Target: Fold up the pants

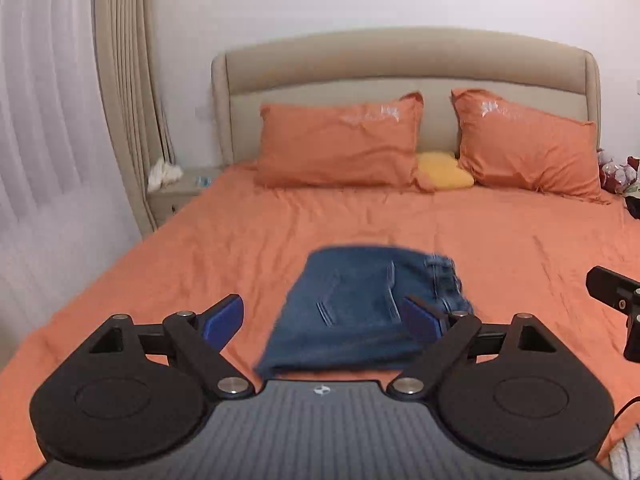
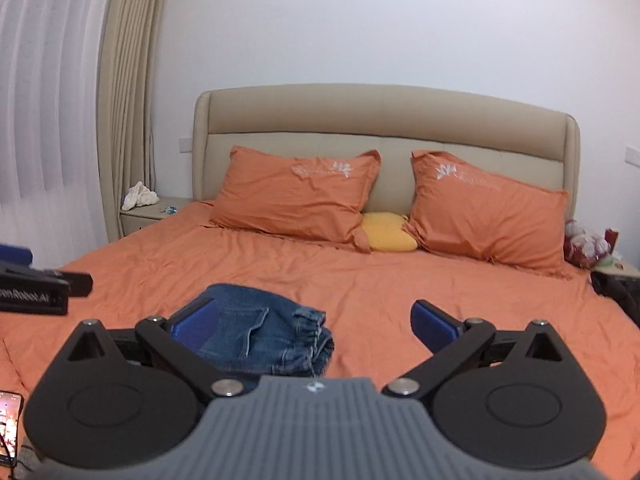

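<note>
Blue denim, the folded jeans [image 1: 360, 312] lie near the foot of the orange bed [image 1: 500, 240], soft but thick and likely fairly heavy; the elastic waistband or a folded edge looks the surest hold. Left gripper [image 1: 322, 320] and right gripper [image 2: 314, 326] stand wide apart, empty. Only the right wrist view shows a phone [image 2: 9, 424].

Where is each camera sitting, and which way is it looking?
Left wrist: on the left gripper, open, facing the headboard over the folded jeans; right gripper at its right edge.
Right wrist: on the right gripper, open, same direction; left gripper at its left edge.
Shared: jeans, orange bed, pillows, yellow cushion.
</note>
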Available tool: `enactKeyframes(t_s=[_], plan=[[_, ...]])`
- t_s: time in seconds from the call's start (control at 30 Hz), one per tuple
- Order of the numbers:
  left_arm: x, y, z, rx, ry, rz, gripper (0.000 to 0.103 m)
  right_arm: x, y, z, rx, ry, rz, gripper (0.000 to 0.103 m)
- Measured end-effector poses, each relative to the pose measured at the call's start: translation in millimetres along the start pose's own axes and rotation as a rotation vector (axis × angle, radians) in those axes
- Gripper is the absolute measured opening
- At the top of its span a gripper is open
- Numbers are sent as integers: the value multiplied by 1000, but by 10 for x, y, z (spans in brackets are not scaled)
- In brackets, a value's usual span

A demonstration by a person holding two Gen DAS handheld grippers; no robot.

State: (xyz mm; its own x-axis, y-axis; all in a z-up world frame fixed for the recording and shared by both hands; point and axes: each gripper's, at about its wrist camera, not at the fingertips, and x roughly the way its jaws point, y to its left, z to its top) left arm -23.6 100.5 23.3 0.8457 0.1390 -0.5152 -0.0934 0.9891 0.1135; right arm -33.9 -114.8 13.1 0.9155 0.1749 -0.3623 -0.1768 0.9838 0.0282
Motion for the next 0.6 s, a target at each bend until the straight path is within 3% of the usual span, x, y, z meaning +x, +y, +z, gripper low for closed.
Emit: enactKeyframes(t_s=[0.2,0.6], plan=[[128,-120,-298,-29,107,-35,103,17,-3,-293,52,48,-15,98],[219,-278,-582,-14,182,-43,103,257,103,-625,13,170,-12,98]])
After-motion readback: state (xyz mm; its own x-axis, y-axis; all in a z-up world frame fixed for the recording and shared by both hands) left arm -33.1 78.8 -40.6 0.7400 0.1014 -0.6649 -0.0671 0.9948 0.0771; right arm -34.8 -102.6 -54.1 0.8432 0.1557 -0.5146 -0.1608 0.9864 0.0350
